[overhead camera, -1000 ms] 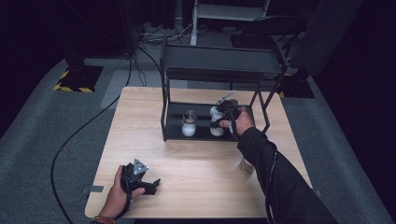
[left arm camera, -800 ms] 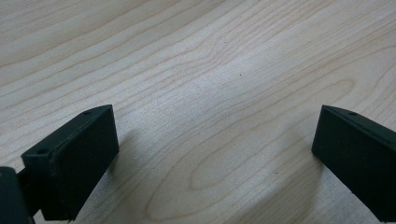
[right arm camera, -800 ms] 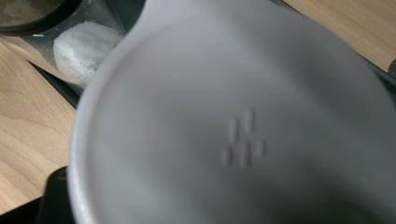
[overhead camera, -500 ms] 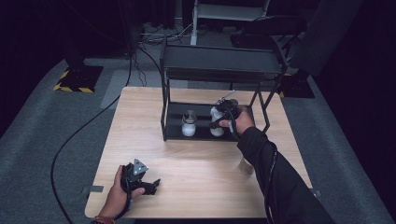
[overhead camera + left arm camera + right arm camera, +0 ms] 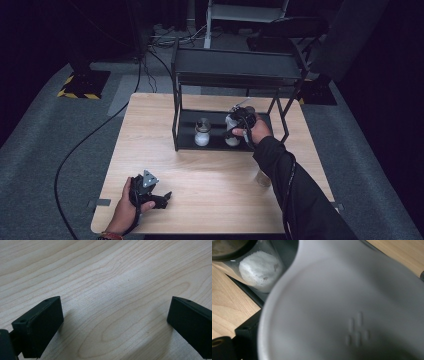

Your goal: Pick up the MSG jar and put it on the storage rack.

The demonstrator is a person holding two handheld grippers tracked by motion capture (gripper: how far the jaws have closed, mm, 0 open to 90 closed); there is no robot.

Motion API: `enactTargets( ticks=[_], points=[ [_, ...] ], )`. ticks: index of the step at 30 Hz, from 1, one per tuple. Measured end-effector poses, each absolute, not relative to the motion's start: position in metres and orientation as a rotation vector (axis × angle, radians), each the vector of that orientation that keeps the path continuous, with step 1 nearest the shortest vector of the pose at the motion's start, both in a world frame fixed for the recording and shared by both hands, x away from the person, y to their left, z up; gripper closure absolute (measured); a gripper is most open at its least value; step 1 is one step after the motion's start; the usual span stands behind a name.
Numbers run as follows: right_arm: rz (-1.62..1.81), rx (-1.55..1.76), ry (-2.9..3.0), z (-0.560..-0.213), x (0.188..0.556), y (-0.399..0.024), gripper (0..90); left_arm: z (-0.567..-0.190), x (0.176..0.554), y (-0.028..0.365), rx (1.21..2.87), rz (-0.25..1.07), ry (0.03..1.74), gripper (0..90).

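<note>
Up close, the right gripper (image 5: 239,121) fingers clasp a white container (image 5: 342,312) (left gripper (image 5: 113,320) fingers parted).

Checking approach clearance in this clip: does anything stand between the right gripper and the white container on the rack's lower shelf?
Nothing visible does. The right gripper is already at the white plastic container on the lower shelf of the black metal rack; the container presses close against its camera. The salt-filled glass jar stands apart, to the side.
</note>
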State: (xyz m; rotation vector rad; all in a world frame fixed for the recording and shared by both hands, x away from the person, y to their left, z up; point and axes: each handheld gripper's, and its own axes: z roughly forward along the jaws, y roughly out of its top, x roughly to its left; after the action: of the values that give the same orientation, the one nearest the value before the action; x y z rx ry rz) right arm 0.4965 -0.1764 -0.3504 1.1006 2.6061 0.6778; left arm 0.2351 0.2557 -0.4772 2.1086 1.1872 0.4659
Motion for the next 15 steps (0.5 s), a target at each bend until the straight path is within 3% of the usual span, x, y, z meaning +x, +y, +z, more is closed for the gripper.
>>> enactTargets(
  ticks=[15],
  points=[
    [0.699, 1.068, 2.596, -0.3449, 0.4911, -0.1811, 5.0, -0.4772, 0.2351, 0.2557, 2.109, 0.466, 1.187, 0.5]
  ],
)
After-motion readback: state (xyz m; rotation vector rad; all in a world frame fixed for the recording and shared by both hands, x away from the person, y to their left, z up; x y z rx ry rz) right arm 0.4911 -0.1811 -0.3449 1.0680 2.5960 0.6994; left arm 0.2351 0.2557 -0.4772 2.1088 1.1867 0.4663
